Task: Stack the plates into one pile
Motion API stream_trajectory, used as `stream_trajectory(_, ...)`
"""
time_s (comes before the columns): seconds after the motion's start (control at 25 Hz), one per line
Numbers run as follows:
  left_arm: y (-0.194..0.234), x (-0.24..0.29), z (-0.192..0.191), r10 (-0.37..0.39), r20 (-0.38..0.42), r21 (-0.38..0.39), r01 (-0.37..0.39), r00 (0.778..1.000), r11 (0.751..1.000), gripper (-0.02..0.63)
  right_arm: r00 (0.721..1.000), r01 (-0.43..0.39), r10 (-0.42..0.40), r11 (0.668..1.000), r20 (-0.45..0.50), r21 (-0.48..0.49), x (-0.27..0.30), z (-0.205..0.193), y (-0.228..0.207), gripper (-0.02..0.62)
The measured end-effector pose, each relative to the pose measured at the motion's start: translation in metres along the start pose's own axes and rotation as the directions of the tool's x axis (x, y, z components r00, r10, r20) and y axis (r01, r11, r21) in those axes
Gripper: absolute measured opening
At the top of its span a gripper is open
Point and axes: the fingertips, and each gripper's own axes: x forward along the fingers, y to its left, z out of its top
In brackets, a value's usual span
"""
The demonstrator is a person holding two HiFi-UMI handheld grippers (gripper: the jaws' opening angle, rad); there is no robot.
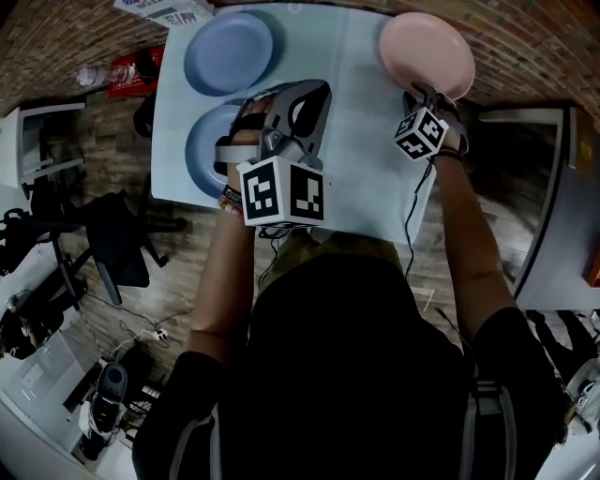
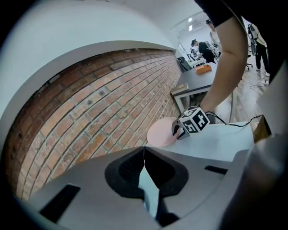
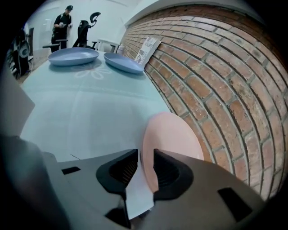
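Note:
A pink plate lies at the far right corner of the pale blue tablecloth, close to the brick wall. My right gripper is at its near rim. In the right gripper view the jaws stand apart with the pink plate's rim in the gap and cloth showing beside it, so they are open. Two blue plates lie at the left. My left gripper hovers beside the nearer one, partly hiding it. Its jaws are shut with nothing between them.
A printed leaflet leans at the table's far left edge. The brick wall runs right behind the pink plate. A red box and a bottle and an office chair stand on the floor at left. A grey desk is at right.

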Motion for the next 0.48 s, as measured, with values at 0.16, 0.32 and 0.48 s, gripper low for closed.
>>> stream_trajectory(0.16, -0.005, 0.004, -0.001, -0.009, -0.006, -0.004, 0.009, 1.000, 1.000, 0.023, 1.000, 0.004, -0.004, 1.000, -0.009, -0.018, 0.009, -0.004, -0.002, 0.120)
stream_trajectory(0.32, -0.008, 0.007, -0.001, -0.011, -0.012, -0.012, 0.011, 1.000, 1.000, 0.023, 1.000, -0.003, 0.003, 0.999, -0.009, -0.033, 0.014, -0.007, -0.004, 0.121)
stream_trajectory(0.48, -0.011, 0.008, -0.004, -0.013, -0.021, -0.015, 0.013, 1.000, 1.000, 0.023, 1.000, -0.008, 0.008, 0.999, -0.008, -0.041, 0.021, -0.008, -0.002, 0.120)
